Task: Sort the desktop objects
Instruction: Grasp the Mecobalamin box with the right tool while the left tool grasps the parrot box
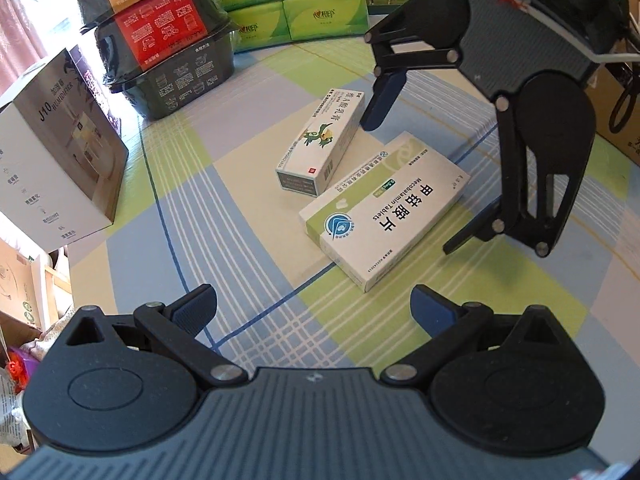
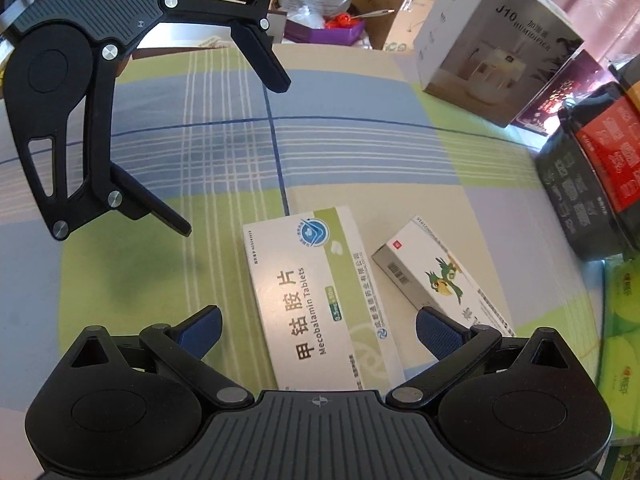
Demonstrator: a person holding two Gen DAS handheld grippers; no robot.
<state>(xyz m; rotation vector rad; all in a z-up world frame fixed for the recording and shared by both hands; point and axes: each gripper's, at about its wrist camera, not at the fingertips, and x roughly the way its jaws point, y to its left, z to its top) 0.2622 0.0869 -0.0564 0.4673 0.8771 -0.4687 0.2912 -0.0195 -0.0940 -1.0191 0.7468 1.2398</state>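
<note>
Here, the notes as the two wrist views give them.

Surface: a checked tablecloth in blue, green and cream; both medicine boxes lie flat on it, side by side, corners nearly meeting.

Mecobalamin box: white and green, flat on its broad face. In your right wrist view it lies between the fingers, running under the gripper body. In the left wrist view it sits ahead of your left fingers, clear of them.

Bird box: narrower, white with a green bird drawing. One right fingertip stands just beside its far end; contact cannot be told.

Left gripper: your fingers are spread wide, nothing between them, held above the cloth.

Right gripper: your fingers are parted wide, gripping nothing.

Writing, tablet box: "Mecobalamin Tablets", large characters 甲钴胺片, a round blue logo, "0.5mg" on a green band.

Writing, bird box: a barcode on the end flap; the characters are too small to read.

Humidifier box: upright at the cloth's edge, marked "J10 HUMIDIFIER".

Stacked bowls: black, wrapped, orange and red labels.

Tissue packs: green, beyond the bowls.
</note>
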